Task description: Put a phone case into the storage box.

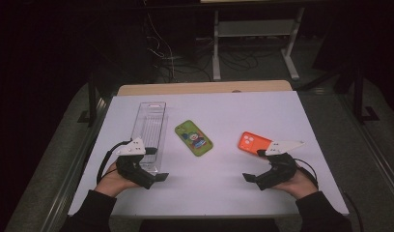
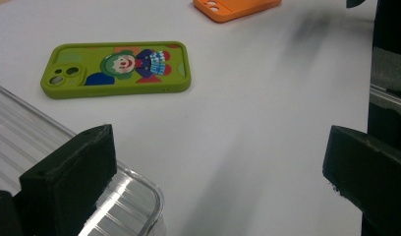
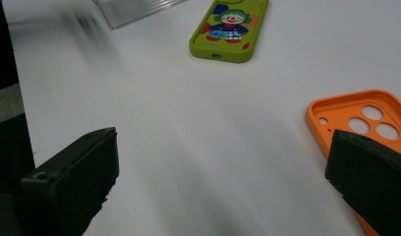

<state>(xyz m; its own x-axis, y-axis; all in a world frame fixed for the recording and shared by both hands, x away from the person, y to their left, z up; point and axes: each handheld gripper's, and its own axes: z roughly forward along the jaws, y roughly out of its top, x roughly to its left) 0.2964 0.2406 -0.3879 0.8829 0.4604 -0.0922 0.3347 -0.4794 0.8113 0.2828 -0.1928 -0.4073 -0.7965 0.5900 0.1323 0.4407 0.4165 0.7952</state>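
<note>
Left claw (image 1: 159, 177) low over the near left part of the white desk (image 1: 224, 193), jaws spread wide, nothing between them but bare desk surface. Clear plastic tray (image 1: 149, 128) just beside it, lying lengthwise away from the person; in the left gripper view, near rounded corner of that tray (image 2: 134, 196) right under the left-hand jaw, whether touching or not impossible to tell. Green clown phone case (image 1: 193, 137) beyond the claw and to its right, flat on the desk, printed side up, near the tray but apart from it; in the left gripper view, same case (image 2: 117, 69) ahead of the jaws, well clear of both.

Right claw (image 1: 248, 178) low over the near right part of the desk, jaws also wide apart and holding nothing. Orange phone case (image 1: 254, 142) just beyond it, lying hollow side up with camera cut-outs showing; in the right gripper view, case (image 3: 358, 115) close against the right-hand jaw and partly hidden behind it, contact not clear. Green case (image 3: 230, 29) farther ahead in that view, with a corner of the tray (image 3: 134, 10) at the top edge.

Both claws pointed inward toward each other, well apart, open desk between them.
</note>
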